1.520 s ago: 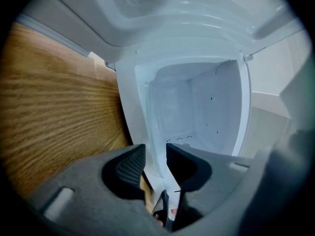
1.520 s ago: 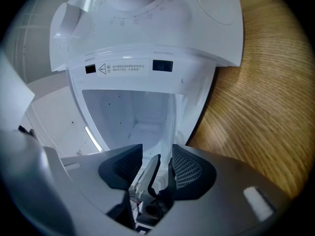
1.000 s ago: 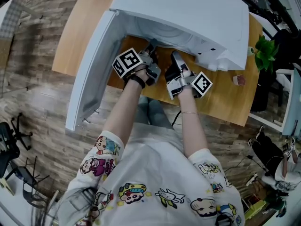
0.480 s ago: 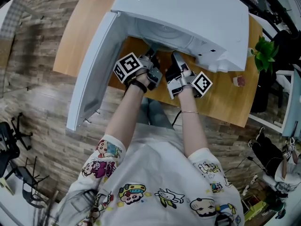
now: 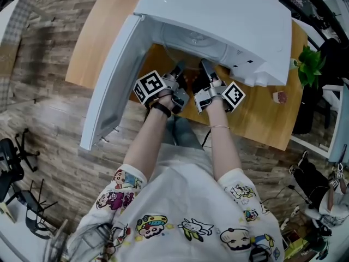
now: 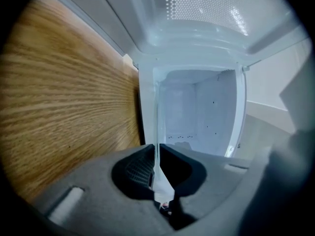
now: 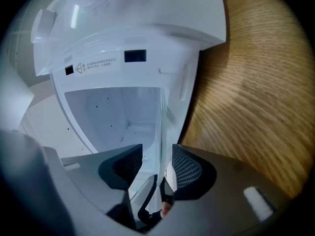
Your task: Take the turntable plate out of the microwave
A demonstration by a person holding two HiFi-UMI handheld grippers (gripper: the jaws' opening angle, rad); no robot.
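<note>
The white microwave (image 5: 218, 15) stands on the wooden table (image 5: 109, 31) with its door (image 5: 117, 75) swung open to the left. Both grippers reach level into its mouth, side by side. The glass turntable plate (image 6: 156, 127) shows edge-on as a thin clear line. My left gripper (image 6: 156, 156) has just been closing and its pads now pinch the plate's rim. In the right gripper view the plate's rim (image 7: 161, 127) runs between the pads of my right gripper (image 7: 157, 156), with a gap beside it. From the head view, the left gripper (image 5: 177, 72) and right gripper (image 5: 207, 70) hide the plate.
The open door walls off the left side. A green plant (image 5: 310, 59) and a small object (image 5: 279, 96) sit at the table's right end. An office chair (image 5: 11, 157) stands on the floor at far left. The white cavity (image 6: 197, 112) lies behind the plate.
The left gripper has drawn back a little from the microwave's mouth toward the person. The right gripper has hardly moved. The head camera has shifted slightly.
</note>
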